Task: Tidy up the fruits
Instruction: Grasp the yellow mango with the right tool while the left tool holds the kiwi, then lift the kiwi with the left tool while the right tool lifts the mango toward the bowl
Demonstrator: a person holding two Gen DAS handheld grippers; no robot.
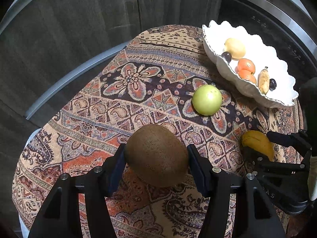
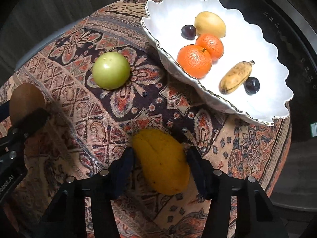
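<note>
Left gripper (image 1: 156, 156) clamped on brown kiwi (image 1: 156, 154), both pads touching its sides; long axis runs 10 to 4 o'clock, over patterned cloth (image 1: 99, 103). Green apple (image 1: 207, 99) at 1 o'clock from kiwi. Right gripper (image 2: 160, 162) closed on yellow mango (image 2: 161, 162); long axis 11 to 5 o'clock. White scalloped bowl (image 2: 162, 10) at 1 o'clock.
</note>
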